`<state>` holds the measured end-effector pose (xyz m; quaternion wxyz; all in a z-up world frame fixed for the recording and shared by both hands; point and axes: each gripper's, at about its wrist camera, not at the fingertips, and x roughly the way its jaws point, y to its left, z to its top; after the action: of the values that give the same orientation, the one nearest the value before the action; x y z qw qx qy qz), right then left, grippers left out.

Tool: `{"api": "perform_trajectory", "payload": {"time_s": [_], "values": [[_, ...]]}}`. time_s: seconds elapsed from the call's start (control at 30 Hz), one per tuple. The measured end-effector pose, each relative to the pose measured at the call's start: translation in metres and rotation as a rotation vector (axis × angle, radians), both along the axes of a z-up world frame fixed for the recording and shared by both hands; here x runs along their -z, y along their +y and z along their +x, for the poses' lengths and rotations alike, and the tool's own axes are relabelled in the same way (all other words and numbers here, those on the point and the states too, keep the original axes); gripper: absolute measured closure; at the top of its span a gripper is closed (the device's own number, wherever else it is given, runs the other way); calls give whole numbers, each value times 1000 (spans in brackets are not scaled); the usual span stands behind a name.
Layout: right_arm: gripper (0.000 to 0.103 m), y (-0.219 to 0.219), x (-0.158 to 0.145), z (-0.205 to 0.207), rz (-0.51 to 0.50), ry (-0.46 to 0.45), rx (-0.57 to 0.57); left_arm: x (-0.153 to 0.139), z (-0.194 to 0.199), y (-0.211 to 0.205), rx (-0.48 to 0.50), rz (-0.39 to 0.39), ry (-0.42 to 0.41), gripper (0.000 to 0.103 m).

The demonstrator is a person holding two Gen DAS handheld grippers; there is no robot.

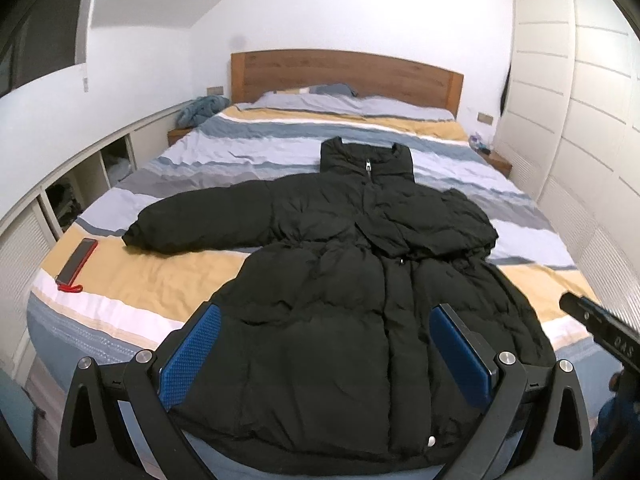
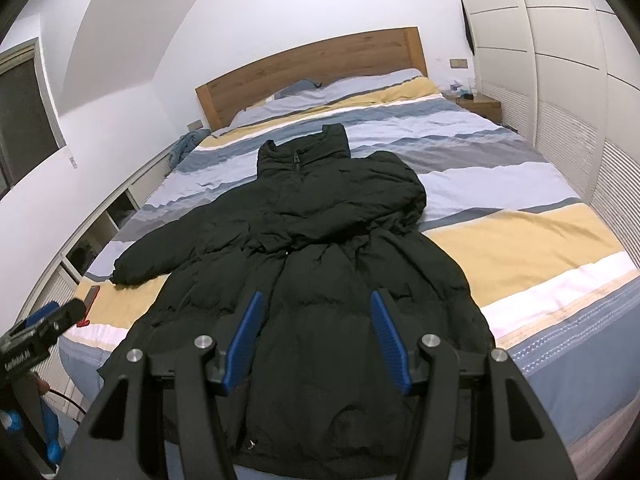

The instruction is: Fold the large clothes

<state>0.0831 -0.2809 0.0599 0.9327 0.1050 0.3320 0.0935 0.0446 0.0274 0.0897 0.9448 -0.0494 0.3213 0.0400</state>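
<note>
Striped bed [image 1: 168, 280] bearing black puffer coat [image 1: 340, 320] (one sleeve already folded in); both tongs [image 1: 326, 356] [image 2: 318, 340] spread, empty; slippery padding likely to spring open

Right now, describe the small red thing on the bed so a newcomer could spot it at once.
Start at the striped bed with the black puffer coat spread on it. Look past the outstretched sleeve toward the bed's edge by the shelving. On the yellow stripe lies a flat dark slab with red trim, apart from the coat; it is the only red item on the bedding.
</note>
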Motion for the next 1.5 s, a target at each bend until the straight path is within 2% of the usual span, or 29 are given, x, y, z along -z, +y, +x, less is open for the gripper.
{"api": "perform_trajectory", "payload": {"time_s": [0.17, 0.3, 0.47, 0.63, 0.83, 1.0, 1.1, 1.23, 1.4, 1.5], "values": [[48, -3, -5, -7, -35, -26, -1, -1, 4, 0, 6, -40, -13, 1], [48, -5, -8, -6, -56, -37, 2, 3, 18, -2, 36, -53, 31, 1], [48, -8, -6, 9, -73, -34, 6, 10, 49, 10, 27, -79, 68, 1], [48, -13, -5, 37, -64, -28, 19, 8, 88, 37, -10, -107, 71, 1], [48, -8, 2, 82, -95, -18, 12, 16, 143, 98, -136, -149, 92, 1], [48, -3, 13, 121, -99, 2, 4, 39, 184, 151, -259, -101, 143, 1], [48, 2, 20, 143, -109, 17, 0, 56, 204, 188, -304, -114, 178, 1], [48, 7, 31, 166, -115, 37, -3, 83, 223, 248, -383, -211, 218, 1], [48, 14, 50, 188, -137, 76, -9, 120, 231, 320, -509, -305, 258, 1], [48, 20, 61, 198, -149, 99, -13, 141, 231, 355, -574, -387, 264, 1]]}}
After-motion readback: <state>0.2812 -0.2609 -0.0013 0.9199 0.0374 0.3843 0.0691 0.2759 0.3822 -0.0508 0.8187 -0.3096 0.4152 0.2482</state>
